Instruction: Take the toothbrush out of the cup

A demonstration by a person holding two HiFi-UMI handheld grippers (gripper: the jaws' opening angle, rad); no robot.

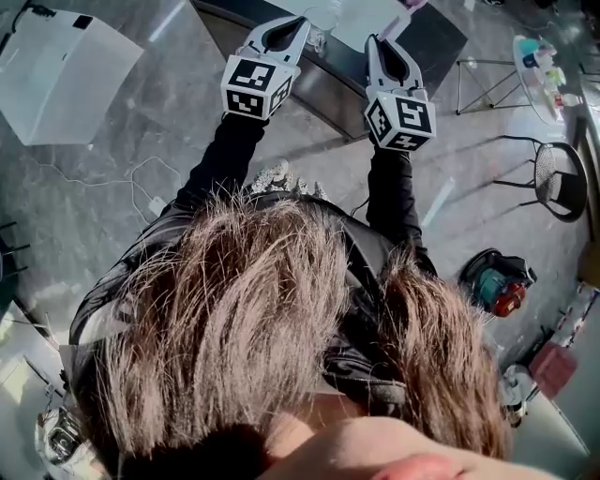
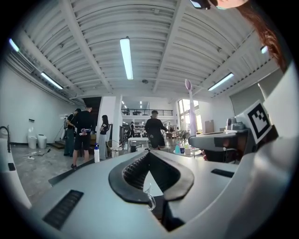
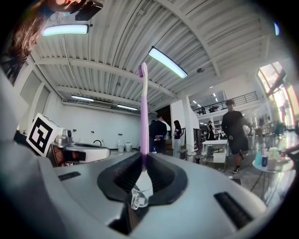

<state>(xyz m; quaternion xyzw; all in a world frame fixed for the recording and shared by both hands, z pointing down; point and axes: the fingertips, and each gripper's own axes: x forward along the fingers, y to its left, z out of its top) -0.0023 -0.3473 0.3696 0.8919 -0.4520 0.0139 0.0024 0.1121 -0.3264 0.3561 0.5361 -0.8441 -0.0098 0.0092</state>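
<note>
In the right gripper view a purple toothbrush point(image 3: 144, 112) stands upright, its bristle head at the top. My right gripper point(image 3: 143, 160) is shut on the lower part of its handle. A clear glass cup point(image 3: 138, 195) shows below, through the gap behind the jaws. My left gripper point(image 2: 149, 152) has its jaws shut with nothing seen between the tips. The cup point(image 2: 149, 198) also shows below it. In the left gripper view the toothbrush point(image 2: 190, 112) rises above the right gripper. In the head view both grippers, left point(image 1: 298, 23) and right point(image 1: 374, 42), reach side by side over the cup point(image 1: 323, 28).
The cup stands on a dark table point(image 1: 441, 42) with a white sheet. Around it are a white box point(image 1: 66, 75) on the floor, a black chair point(image 1: 561, 178) and a round table point(image 1: 544, 75) with bottles. Several people point(image 2: 84, 133) stand far off in the hall.
</note>
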